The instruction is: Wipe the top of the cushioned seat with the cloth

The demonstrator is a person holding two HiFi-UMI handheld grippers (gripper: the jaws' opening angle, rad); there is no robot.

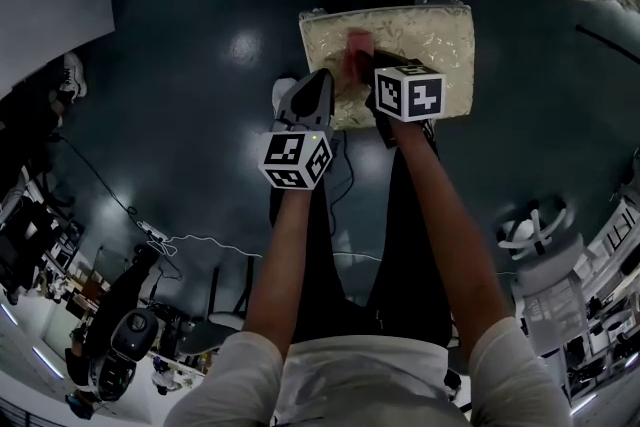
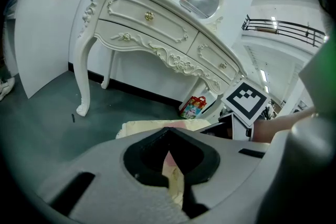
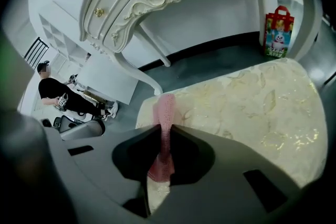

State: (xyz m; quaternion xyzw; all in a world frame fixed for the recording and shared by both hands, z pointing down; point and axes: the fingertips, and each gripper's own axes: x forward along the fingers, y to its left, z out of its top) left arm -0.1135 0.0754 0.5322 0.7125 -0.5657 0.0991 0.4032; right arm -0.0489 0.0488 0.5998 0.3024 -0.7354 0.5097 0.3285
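**Firmly pinched: pink cloth held on the seat top**

Between the closed jaws of the right gripper a pink cloth is clamped. It sticks out past the tips as a narrow fold and lies on the cushioned seat, close to the seat's left edge. The left gripper has its jaws drawn together with nothing between them, and only a thin sliver of seat and cloth shows beyond. From the head view, this gripper sits at the seat's near left corner, just beside the right one. The cream, patterned seat stands on a dark floor in front of a white carved dressing table. A red gift bag stands under the table.
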